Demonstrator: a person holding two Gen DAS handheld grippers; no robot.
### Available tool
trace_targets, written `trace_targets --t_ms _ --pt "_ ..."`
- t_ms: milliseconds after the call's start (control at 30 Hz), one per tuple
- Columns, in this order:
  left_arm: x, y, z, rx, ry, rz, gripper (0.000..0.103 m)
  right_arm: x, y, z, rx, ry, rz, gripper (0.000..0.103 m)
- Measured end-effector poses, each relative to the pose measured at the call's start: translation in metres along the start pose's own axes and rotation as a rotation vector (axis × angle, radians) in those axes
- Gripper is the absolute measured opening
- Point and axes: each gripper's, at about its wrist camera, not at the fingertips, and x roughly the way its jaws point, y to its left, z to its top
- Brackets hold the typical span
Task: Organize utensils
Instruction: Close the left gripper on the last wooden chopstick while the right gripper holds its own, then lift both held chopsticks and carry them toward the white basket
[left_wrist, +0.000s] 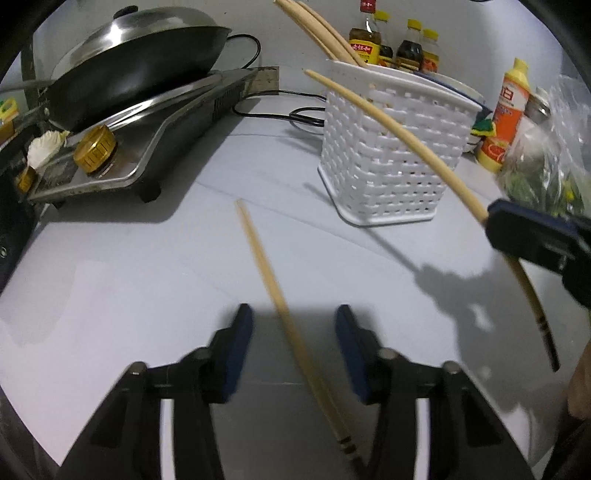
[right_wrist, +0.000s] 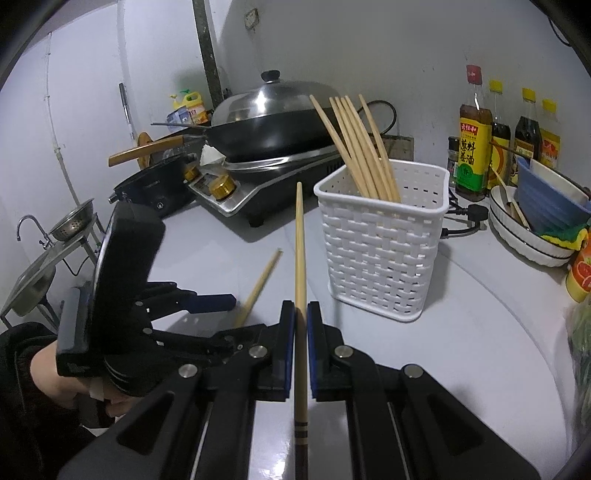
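Observation:
A white woven plastic basket (left_wrist: 388, 147) (right_wrist: 384, 243) stands on the counter and holds several wooden chopsticks (right_wrist: 362, 147) that lean to the left. My right gripper (right_wrist: 301, 310) is shut on one chopstick (right_wrist: 300, 266) and holds it above the counter, tip pointing toward the basket; the gripper also shows in the left wrist view (left_wrist: 491, 221) with this chopstick (left_wrist: 388, 122). My left gripper (left_wrist: 293, 314) is open, its fingers on either side of a loose chopstick (left_wrist: 273, 280) (right_wrist: 258, 284) that lies on the counter.
A stove with a lidded wok (left_wrist: 136, 62) (right_wrist: 273, 122) stands at the left rear. Sauce bottles (right_wrist: 476, 147) line the back wall. Stacked bowls (right_wrist: 532, 221), an orange bottle (left_wrist: 509, 107) and a bag of greens (left_wrist: 546, 170) sit right of the basket. A black cable (left_wrist: 295, 114) lies behind it.

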Motion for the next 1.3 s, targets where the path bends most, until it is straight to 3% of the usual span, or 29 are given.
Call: trace_targets --t_ms 100,200,433,1033,1300 --pt "-0.002 0.003 -0.002 0.000 -0.001 -0.006 0.017 -0.001 0.001 0.001 -0.001 -0.004 -0.001 0.006" --pt "-0.005 0.005 -0.005 0.010 0.002 -0.020 0.007 -0.002 0.002 0.001 -0.003 -0.004 -0.001 0.006" --pt "-0.013 0.010 -0.011 -0.021 0.000 -0.071 0.006 -0.006 0.007 0.002 -0.017 -0.007 -0.005 0.006" --pt "-0.064 0.035 -0.004 -0.091 -0.147 -0.167 0.006 -0.024 0.010 0.025 -0.044 -0.043 -0.034 0.006" --pt "-0.083 0.052 0.001 -0.108 -0.215 -0.167 0.006 -0.033 0.001 0.048 -0.047 -0.076 -0.061 0.006"
